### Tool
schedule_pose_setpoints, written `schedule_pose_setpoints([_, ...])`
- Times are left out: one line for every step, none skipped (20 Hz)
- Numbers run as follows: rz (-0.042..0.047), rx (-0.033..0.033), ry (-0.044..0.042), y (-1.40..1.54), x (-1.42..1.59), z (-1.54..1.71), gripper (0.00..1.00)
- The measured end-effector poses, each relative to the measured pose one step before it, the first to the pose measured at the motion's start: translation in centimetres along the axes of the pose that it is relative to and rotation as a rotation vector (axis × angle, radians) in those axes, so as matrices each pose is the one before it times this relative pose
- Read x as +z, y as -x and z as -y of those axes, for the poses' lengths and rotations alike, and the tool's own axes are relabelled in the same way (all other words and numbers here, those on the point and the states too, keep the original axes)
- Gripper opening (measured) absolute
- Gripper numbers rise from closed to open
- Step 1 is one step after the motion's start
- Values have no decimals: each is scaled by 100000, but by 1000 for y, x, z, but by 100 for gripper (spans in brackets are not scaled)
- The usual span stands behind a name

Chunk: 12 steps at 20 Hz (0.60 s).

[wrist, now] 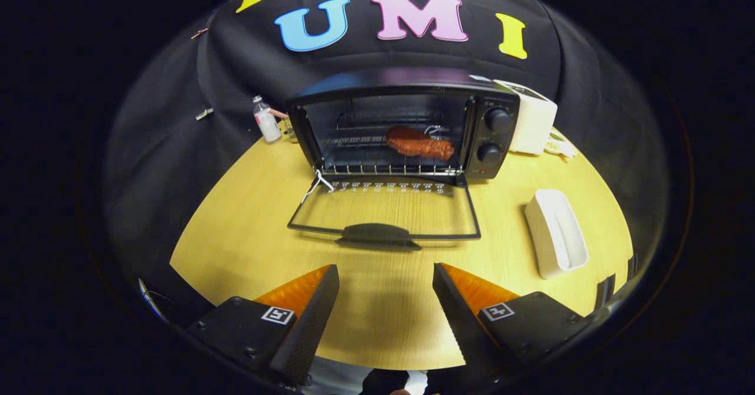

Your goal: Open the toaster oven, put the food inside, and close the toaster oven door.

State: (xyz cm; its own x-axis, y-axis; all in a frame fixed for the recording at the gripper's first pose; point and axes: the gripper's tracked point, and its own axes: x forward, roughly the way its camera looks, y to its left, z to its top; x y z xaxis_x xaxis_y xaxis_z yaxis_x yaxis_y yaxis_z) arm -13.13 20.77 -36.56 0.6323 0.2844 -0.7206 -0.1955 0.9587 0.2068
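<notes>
The gripper [386, 277] hovers low over the table [236, 242], fingers spread and holding nothing, aimed at the toaster oven [407, 127]. Its door [383, 212] lies flat open just ahead. The food [420, 142] rests on the rack inside, long axis running crosswise.

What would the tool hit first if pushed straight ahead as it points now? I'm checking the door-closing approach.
Probably the handle of the lowered oven door, just ahead of the open, empty tool. Only bare table lies between them. Height is unclear, so it might pass above.
</notes>
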Motion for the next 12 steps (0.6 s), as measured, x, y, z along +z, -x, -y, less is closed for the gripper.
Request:
schedule_pose_setpoints([-2179, -326, -538, -470, -748, -124, 99])
schedule_pose_setpoints([-1709, -393, -370, -509, -584, -14, 99])
schedule_pose_setpoints([-1666, -587, -259, -555, -443, -78, 99])
schedule_pose_setpoints([-1931, -873, -442, -472, -500, 157, 99])
schedule_pose_setpoints([-1172, -855, -541, -490, -255, 119, 99])
schedule_pose_setpoints([-857, -1053, -184, -442, -157, 191, 99])
schedule_pose_setpoints([-696, -956, -23, -565, -165, -41, 99])
schedule_pose_setpoints([-425, -1051, 145, -466, 43, 120, 99])
schedule_pose_setpoints([-390, -624, -440, -460, 126, -116, 99])
schedule_pose_setpoints([-315, -907, -564, -511, 98, 46, 99])
schedule_pose_setpoints([-370, -1295, -200, -600, 162, 126, 99])
schedule_pose_setpoints([-686, -1216, -284, -687, 116, 95, 99])
